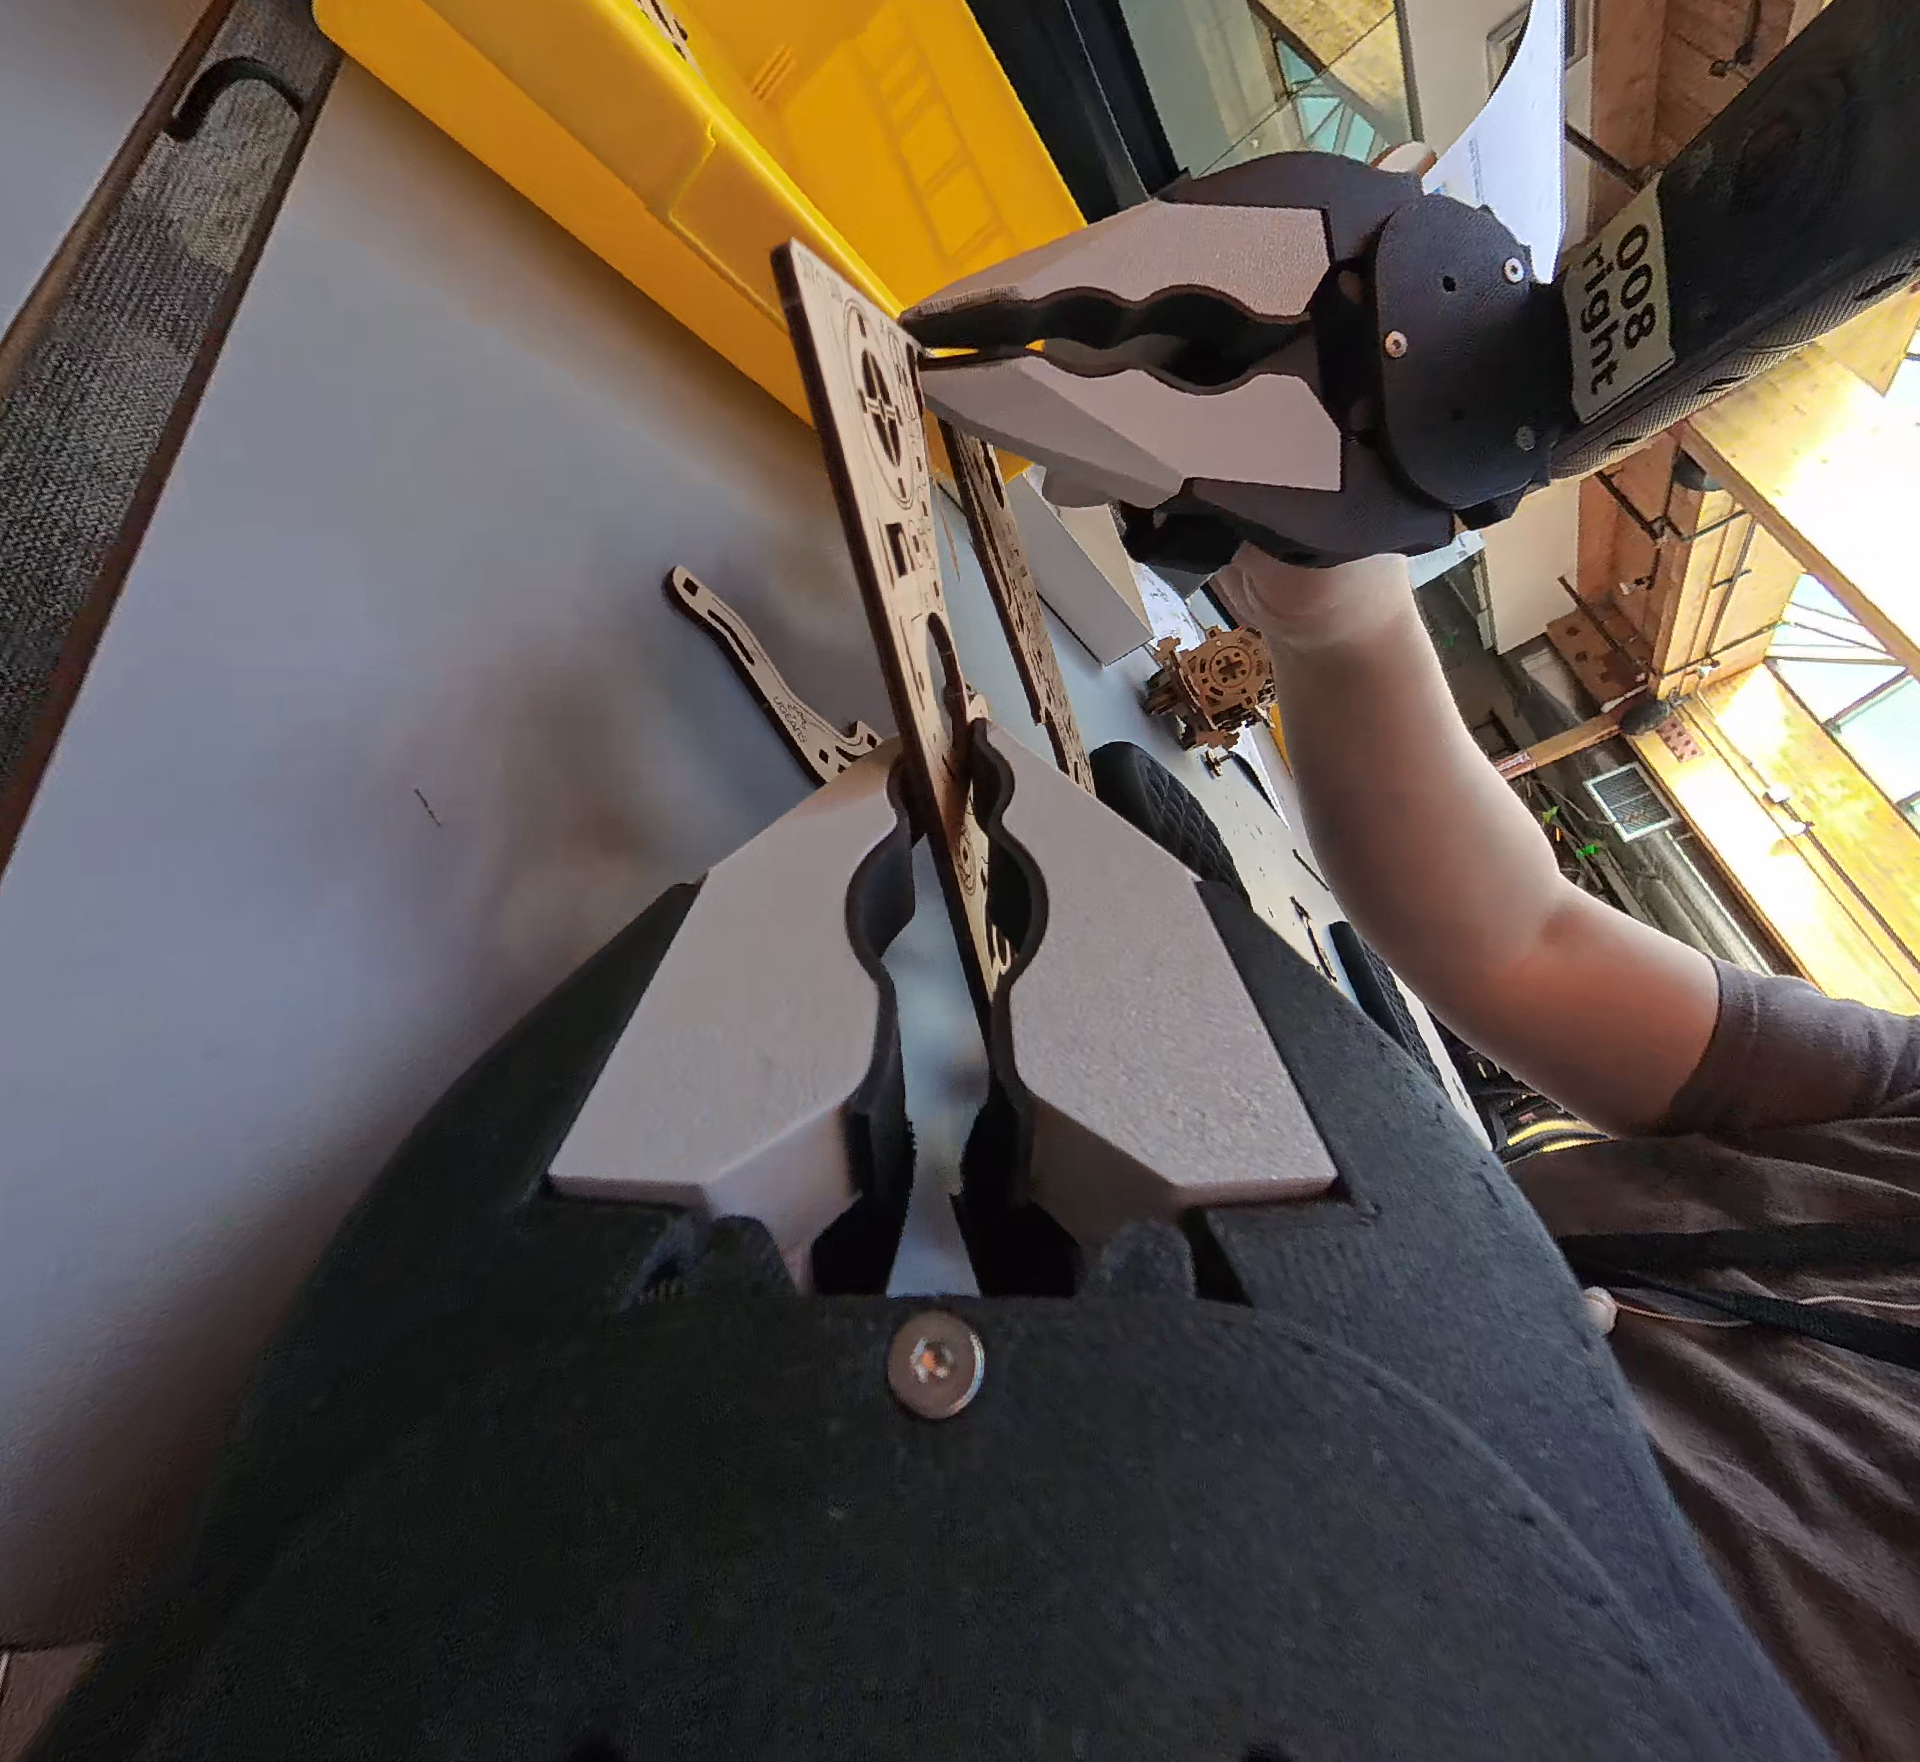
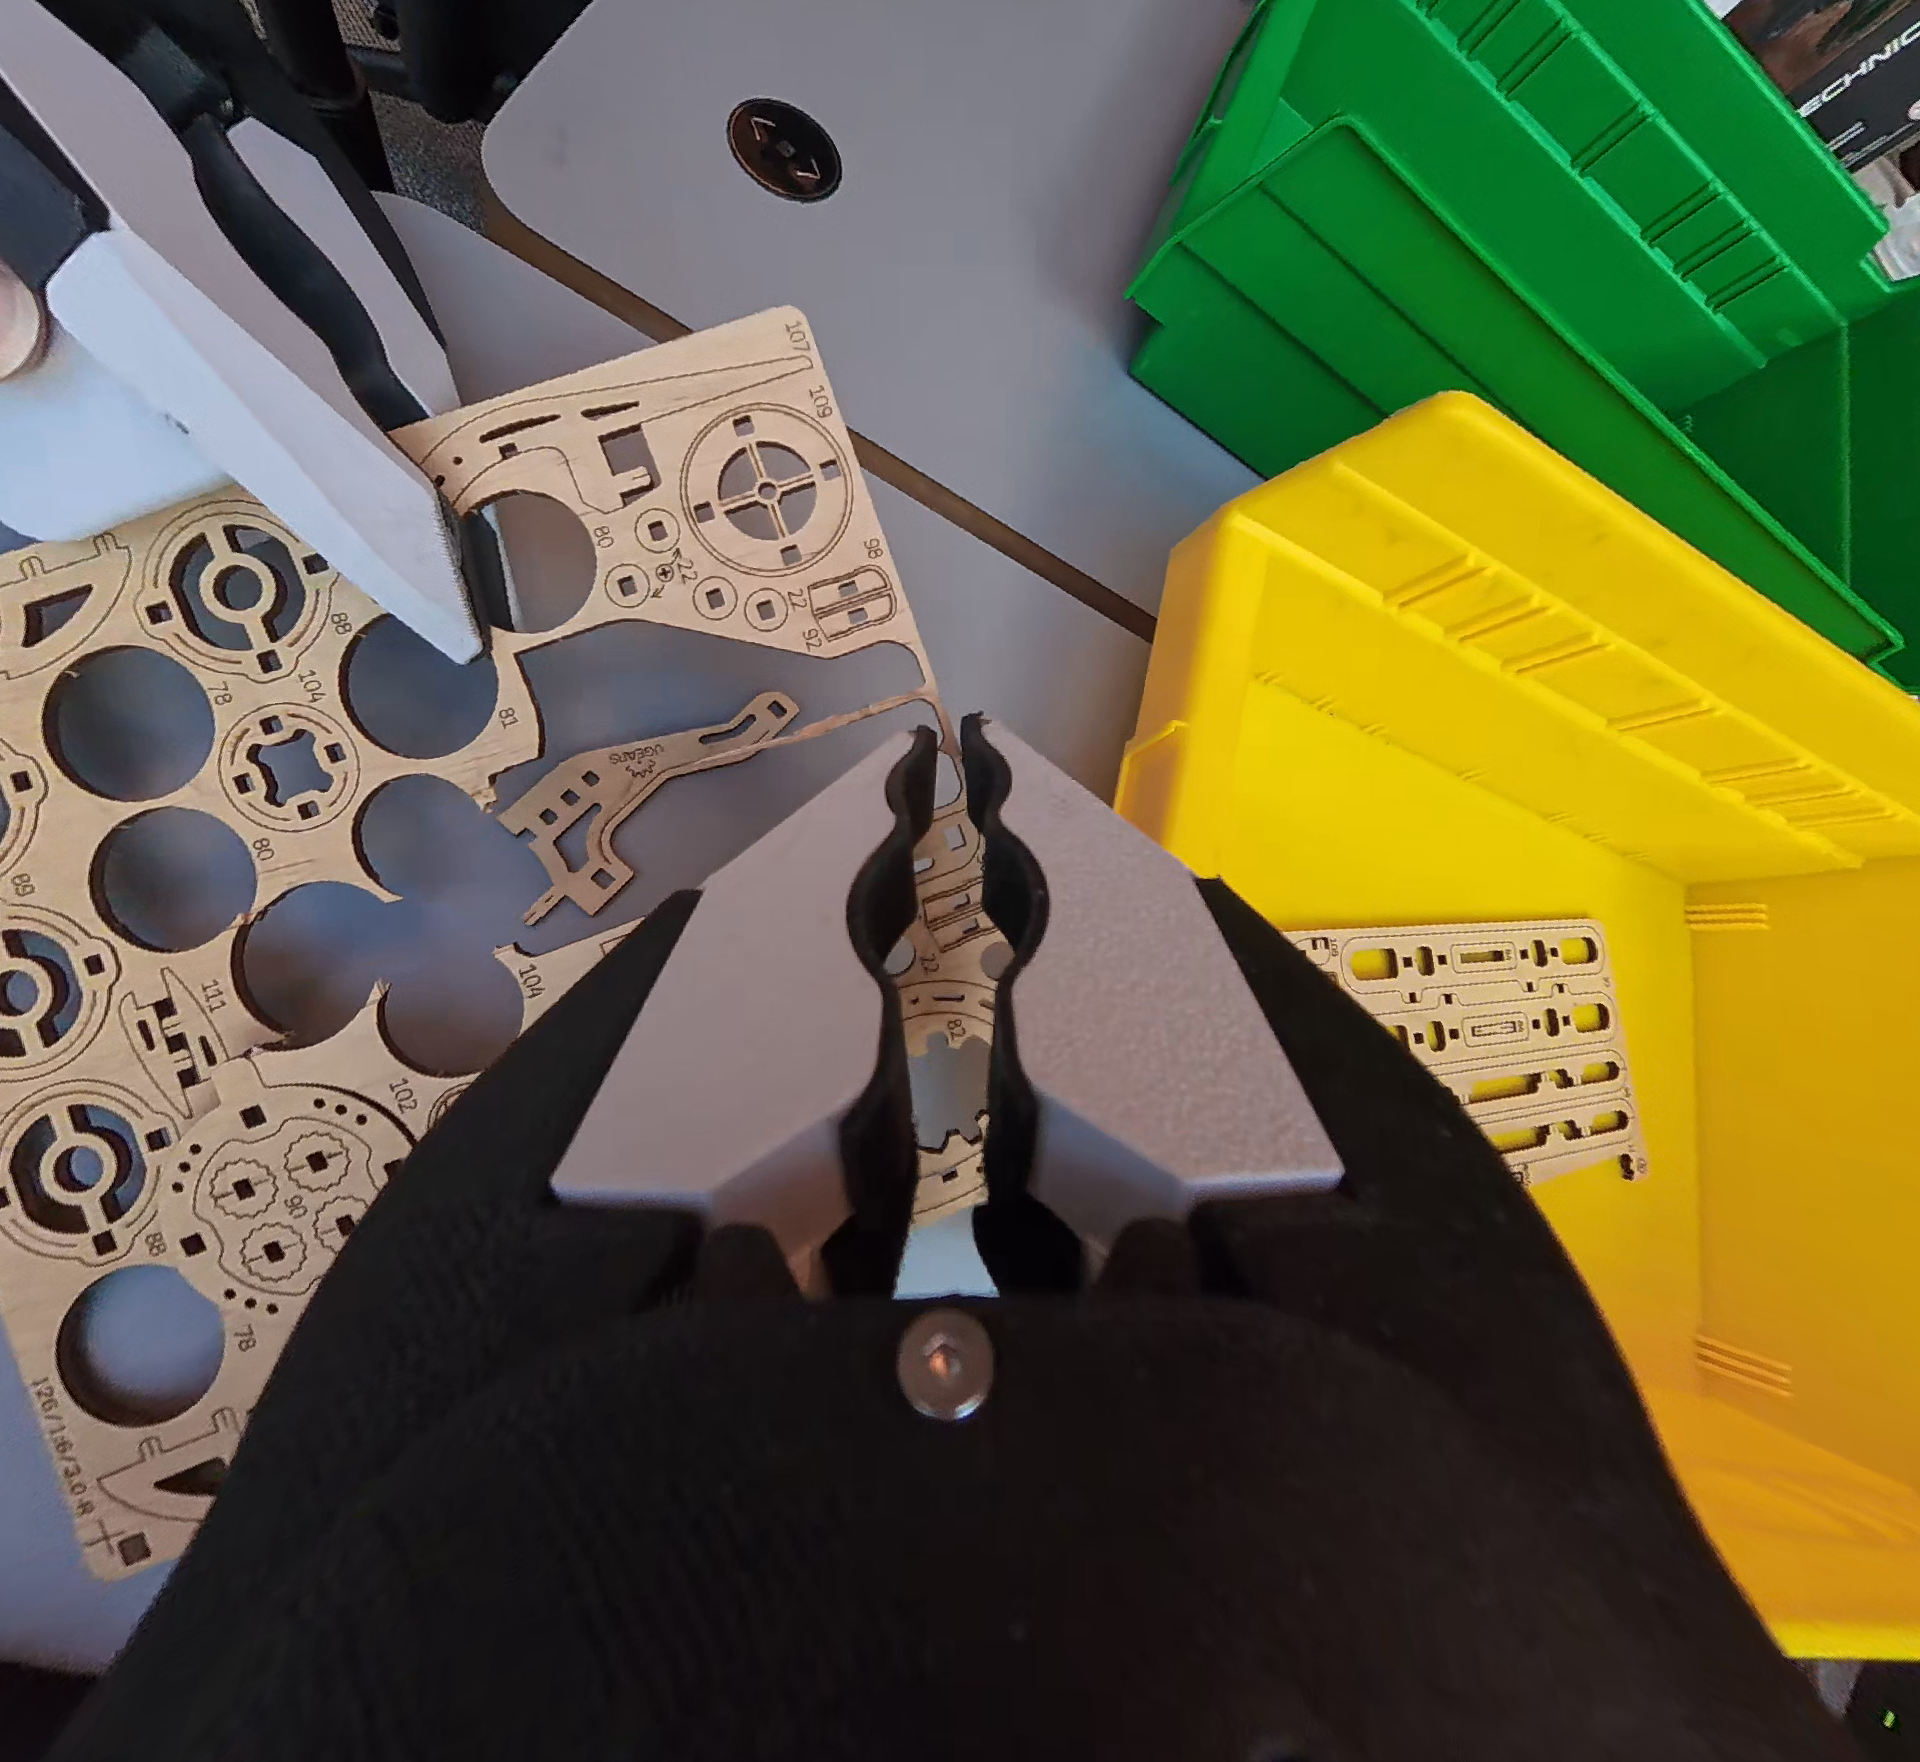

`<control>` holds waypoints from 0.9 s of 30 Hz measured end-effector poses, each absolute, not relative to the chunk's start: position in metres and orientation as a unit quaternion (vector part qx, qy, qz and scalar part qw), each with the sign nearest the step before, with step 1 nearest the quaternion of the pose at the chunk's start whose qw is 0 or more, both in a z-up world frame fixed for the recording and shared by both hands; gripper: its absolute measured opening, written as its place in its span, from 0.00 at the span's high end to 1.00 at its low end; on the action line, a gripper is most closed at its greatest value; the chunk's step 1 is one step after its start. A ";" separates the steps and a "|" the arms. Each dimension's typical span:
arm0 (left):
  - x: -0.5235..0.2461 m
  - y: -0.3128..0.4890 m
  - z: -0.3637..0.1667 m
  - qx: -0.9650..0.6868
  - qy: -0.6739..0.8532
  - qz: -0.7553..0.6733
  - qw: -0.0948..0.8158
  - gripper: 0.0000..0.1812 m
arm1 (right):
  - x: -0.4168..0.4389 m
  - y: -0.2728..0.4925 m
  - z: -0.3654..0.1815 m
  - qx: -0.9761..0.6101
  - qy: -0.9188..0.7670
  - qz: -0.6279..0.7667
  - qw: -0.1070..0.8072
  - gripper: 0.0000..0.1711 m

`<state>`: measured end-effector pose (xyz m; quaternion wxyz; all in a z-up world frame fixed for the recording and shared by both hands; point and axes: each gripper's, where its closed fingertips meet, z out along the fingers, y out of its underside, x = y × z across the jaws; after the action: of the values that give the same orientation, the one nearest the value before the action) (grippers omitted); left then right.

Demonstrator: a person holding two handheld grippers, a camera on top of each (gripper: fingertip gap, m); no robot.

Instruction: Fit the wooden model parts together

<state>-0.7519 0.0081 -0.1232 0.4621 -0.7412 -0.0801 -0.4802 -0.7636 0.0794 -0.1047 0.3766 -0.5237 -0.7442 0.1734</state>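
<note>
Wooden parts sheet (image 2: 260,839) clamped in left gripper (image 1: 940,756) jaws; right gripper (image 2: 943,736) jaws nearly together; another sheet (image 2: 1496,1047) inside yellow bin (image 2: 1455,673).

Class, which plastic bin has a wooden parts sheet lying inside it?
The yellow bin: a punched wooden sheet lies inside. The green bin behind shows none.

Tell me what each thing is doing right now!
left tool, shut on the wooden sheet
wooden sheet, held up on edge, many parts punched out
right tool, nearly closed, tips at the sheet
loose wooden piece, lying flat on the table
yellow bin, holding a second sheet
</note>
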 end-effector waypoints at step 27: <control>-0.744 -0.003 -0.094 -0.690 -0.027 -0.490 0.532 1.00 | -0.664 0.098 -0.036 -0.628 -0.502 0.428 0.414 0.69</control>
<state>-0.7436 -0.0026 -0.0944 0.5322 -0.6900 -0.0275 -0.4898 -0.6644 0.0982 -0.0361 0.4135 -0.6280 -0.5018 0.4275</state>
